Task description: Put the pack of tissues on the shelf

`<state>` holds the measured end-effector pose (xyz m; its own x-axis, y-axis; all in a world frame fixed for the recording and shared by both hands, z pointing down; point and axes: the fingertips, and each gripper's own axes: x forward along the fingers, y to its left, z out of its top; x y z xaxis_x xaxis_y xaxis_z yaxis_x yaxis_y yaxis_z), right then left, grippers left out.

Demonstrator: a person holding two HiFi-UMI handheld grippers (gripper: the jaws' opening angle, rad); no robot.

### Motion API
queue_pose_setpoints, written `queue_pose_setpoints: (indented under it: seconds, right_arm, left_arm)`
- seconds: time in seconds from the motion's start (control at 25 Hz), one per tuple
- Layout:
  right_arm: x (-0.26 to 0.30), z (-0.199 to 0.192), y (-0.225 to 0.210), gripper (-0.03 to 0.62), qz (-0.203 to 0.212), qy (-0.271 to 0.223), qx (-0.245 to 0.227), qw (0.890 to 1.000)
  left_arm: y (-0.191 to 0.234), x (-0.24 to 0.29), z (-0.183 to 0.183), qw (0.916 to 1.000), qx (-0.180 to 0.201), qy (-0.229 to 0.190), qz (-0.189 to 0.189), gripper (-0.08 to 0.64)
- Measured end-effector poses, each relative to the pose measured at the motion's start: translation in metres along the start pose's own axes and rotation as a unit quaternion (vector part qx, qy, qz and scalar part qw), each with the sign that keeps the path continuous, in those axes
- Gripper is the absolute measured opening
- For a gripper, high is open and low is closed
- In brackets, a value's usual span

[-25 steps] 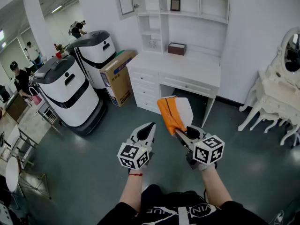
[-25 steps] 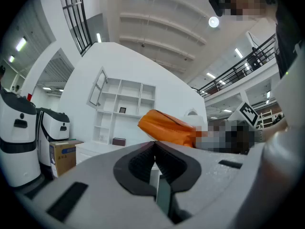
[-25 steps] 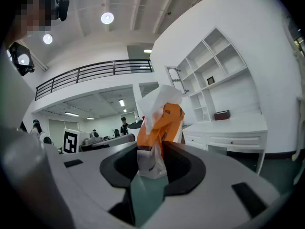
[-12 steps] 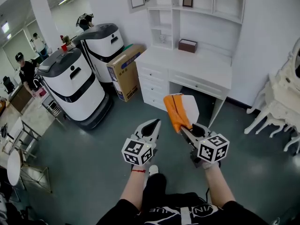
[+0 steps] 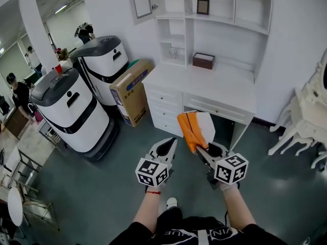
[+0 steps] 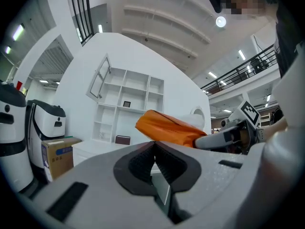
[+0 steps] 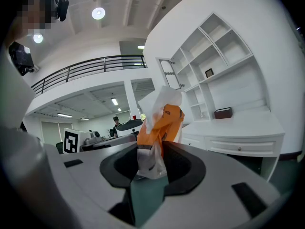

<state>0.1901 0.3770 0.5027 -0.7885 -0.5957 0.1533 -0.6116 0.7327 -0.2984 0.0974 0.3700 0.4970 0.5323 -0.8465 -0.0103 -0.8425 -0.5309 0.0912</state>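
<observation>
The pack of tissues [image 5: 192, 130], orange wrap with a white end, stands tilted in the air, pinched at its lower end by the right gripper [image 5: 203, 151], well apart from the white shelf [image 5: 225, 40].

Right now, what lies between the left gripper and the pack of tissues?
Nothing: in the head view only bare grey floor shows between the left gripper and the pack of tissues, which the right gripper holds in its jaws.
</observation>
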Motion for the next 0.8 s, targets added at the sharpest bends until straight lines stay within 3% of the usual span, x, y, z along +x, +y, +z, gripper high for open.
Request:
queue_pose_setpoints:
  seconds: [0.4,0.8]
  right_arm:
    - [0.108,0.025,-0.037,0.129,-0.015,-0.001,0.022,1.000]
    - [0.193,0.061,-0.049,0.129,-0.009,-0.032,0.014,0.999]
  left_arm:
    - [0.105,0.055,0.007,0.9998,-0.011,0.010,-0.016,0.006]
    - [0.185,0.085,0.031,0.9996,0.019,-0.005,-0.022,0.006]
